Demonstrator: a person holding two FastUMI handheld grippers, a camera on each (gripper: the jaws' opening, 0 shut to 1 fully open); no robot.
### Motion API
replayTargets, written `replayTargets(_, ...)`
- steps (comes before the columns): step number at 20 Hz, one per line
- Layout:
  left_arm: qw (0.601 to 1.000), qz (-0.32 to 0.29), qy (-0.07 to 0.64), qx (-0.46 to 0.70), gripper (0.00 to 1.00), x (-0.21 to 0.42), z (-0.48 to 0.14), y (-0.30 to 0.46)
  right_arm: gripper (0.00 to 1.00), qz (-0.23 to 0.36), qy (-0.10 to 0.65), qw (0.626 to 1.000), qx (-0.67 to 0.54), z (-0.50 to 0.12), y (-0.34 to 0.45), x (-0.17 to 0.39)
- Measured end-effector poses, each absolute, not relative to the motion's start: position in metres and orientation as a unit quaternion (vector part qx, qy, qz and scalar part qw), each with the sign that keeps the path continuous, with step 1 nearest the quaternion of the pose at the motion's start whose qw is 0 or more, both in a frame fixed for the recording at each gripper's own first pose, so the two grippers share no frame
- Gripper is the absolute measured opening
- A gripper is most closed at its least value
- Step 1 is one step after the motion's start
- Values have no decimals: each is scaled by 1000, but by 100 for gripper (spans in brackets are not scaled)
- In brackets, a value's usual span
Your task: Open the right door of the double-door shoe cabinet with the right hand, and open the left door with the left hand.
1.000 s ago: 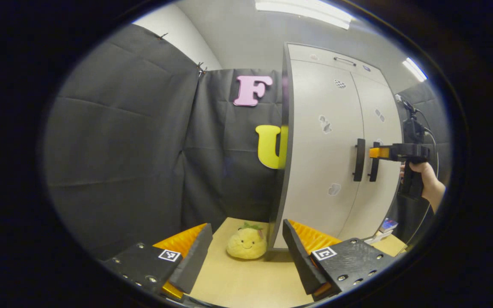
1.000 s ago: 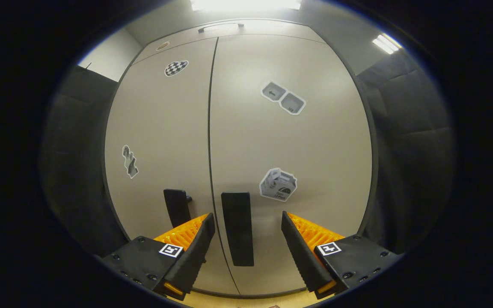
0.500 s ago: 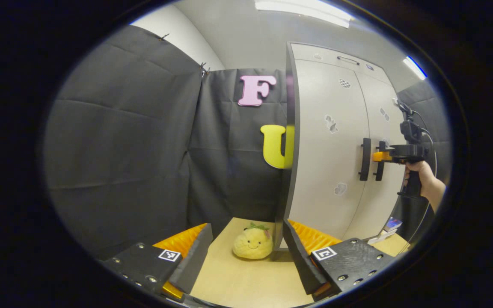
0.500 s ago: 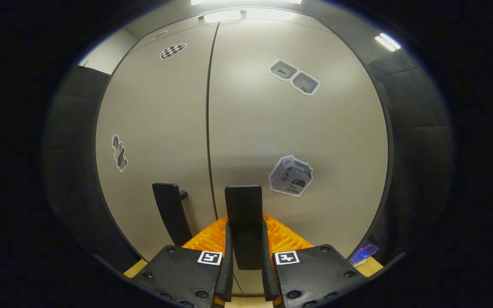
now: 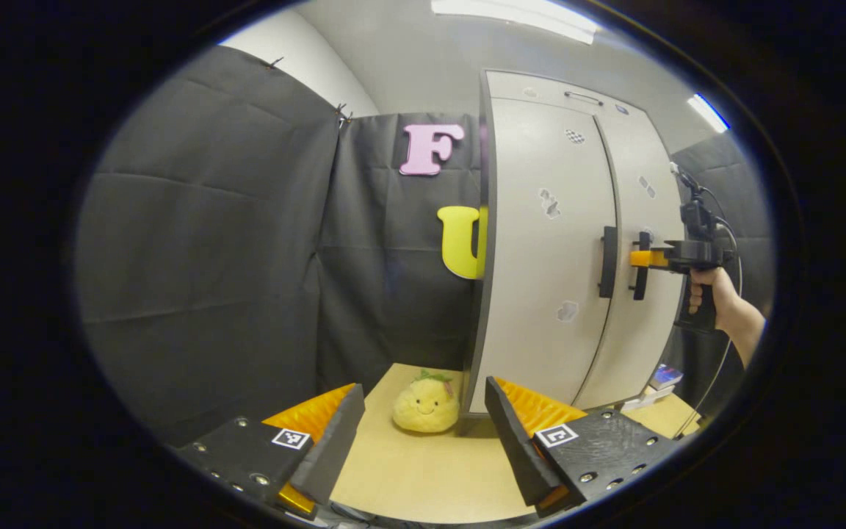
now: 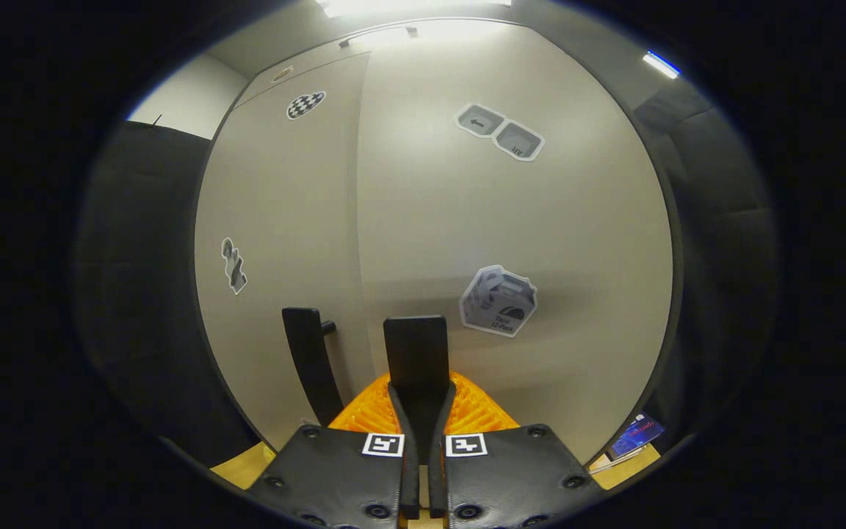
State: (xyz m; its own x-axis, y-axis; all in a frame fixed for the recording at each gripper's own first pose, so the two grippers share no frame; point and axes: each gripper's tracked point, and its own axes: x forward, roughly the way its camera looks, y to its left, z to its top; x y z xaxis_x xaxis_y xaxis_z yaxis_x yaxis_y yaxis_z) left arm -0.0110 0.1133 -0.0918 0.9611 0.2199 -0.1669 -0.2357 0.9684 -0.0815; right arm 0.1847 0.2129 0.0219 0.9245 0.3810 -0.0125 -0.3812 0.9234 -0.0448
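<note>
In the right gripper view, the right gripper [image 6: 423,411] is clenched on the black handle of the right door [image 6: 417,367]: both fingers press on the lower part of this vertical bar from its two sides. The right door [image 6: 511,220] of the shoe cabinet [image 6: 261,220] stands slightly out from the left door [image 6: 283,206], so a small step shows along the seam between them. The left door handle [image 6: 311,360] is just beside the grasped one and nothing touches it. Grey stickers are on both doors. Some flat packets [image 6: 636,435] lie on the table [image 6: 243,466] by the right bottom corner of the cabinet.

In the left gripper view, the left gripper [image 5: 423,433] hangs released, with its two fingers wide apart and nothing between them, over the front edge of the wooden table [image 5: 423,477]. It is well apart from the cabinet [image 5: 540,257], which stands on the right part of the table. A yellow plush toy with a smiling face [image 5: 425,404] sits on the table just beside the left bottom corner of the cabinet. Farther off, a person's hand [image 5: 717,297] holds the right gripper [image 5: 643,258] level against the right door handle [image 5: 641,264], and the left door handle [image 5: 609,261] is next to it. A cable runs down from this gripper.
</note>
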Motion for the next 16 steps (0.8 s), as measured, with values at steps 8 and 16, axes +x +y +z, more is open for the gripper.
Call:
replayTargets(8, 991, 94, 85, -48, 95, -12, -95, 104, 7, 210, 5, 978, -8, 20, 185, 140)
replayTargets(16, 993, 57, 83, -66, 95, -16, -93, 80, 7, 207, -1, 978, 3, 20, 150, 106)
